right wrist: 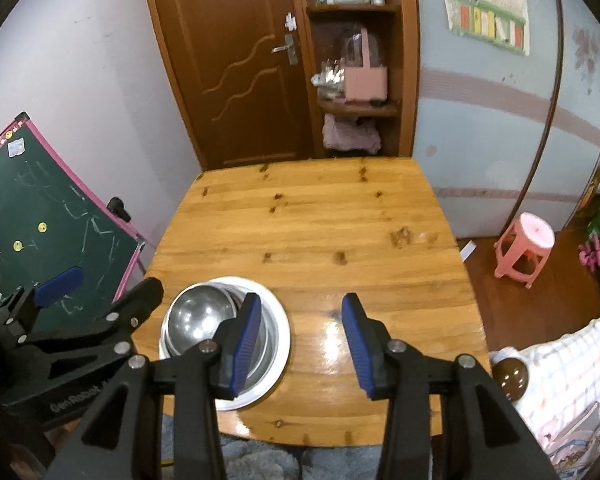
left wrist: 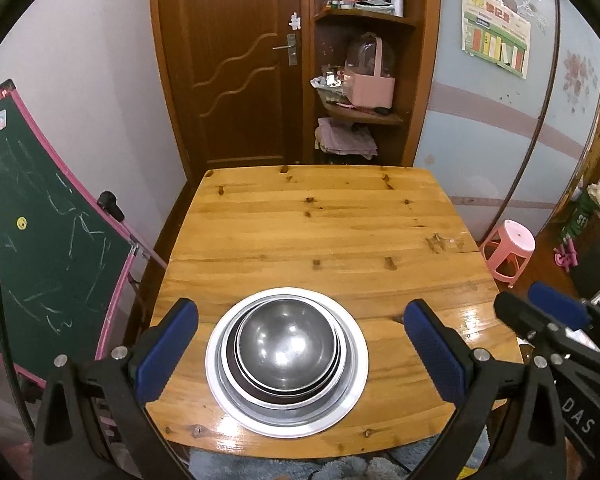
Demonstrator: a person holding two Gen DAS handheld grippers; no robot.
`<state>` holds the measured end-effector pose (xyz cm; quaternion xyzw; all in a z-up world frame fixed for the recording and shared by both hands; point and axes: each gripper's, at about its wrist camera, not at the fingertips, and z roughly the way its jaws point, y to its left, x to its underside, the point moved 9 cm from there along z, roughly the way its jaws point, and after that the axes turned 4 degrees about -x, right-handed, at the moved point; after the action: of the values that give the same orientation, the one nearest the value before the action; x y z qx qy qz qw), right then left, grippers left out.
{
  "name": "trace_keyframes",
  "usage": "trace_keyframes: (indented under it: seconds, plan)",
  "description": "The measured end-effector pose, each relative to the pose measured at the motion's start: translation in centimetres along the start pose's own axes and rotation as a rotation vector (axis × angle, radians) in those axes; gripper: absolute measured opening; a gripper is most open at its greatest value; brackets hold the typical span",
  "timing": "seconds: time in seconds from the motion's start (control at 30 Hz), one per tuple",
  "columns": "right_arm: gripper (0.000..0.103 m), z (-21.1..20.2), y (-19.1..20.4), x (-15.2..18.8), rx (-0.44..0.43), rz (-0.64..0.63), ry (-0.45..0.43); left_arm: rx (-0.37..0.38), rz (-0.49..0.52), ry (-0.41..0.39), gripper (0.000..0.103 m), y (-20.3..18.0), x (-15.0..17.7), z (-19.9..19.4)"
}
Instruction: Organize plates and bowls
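Note:
A stack of dishes sits near the front edge of the wooden table [left wrist: 320,224]: a white plate [left wrist: 352,380] at the bottom, metal plates on it, and a steel bowl [left wrist: 288,344] nested on top. My left gripper [left wrist: 300,340] is open and empty, its blue pads wide on either side of the stack, above it. My right gripper [right wrist: 300,332] is open and empty to the right of the stack [right wrist: 204,316], over bare table; its left finger [right wrist: 244,340] overlaps the plate's right side in view.
A green chalkboard easel [left wrist: 40,232] stands left of the table. A pink stool [left wrist: 508,252] is on the floor to the right. A wooden door and cluttered shelves [left wrist: 360,80] are behind the table. A checked cloth [right wrist: 560,380] lies at the right.

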<state>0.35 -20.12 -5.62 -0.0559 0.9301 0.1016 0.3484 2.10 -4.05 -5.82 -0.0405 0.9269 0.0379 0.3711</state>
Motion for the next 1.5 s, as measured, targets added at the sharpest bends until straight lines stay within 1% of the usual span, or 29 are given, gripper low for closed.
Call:
trace_keyframes:
  seconds: [0.17, 0.33, 0.7, 1.5]
  plan:
    - [0.043, -1.1, 0.1, -0.8, 0.026, -0.029, -0.051, 0.004, 0.001, 0.008, 0.102, -0.4, -0.1, 0.4]
    - [0.053, -1.4, 0.3, -1.3, 0.035, -0.042, -0.077, -0.007, -0.022, 0.006, 0.102, -0.1, -0.3, 0.5]
    - [0.053, 0.0, 0.3, -1.0, 0.013, -0.025, -0.036, -0.028, -0.033, 0.008, 0.102, 0.4, -0.5, 1.0]
    - [0.053, 0.6, 0.0, -0.8, 0.007, -0.011, -0.018, -0.035, -0.024, 0.016, 0.102, 0.9, -0.4, 1.3]
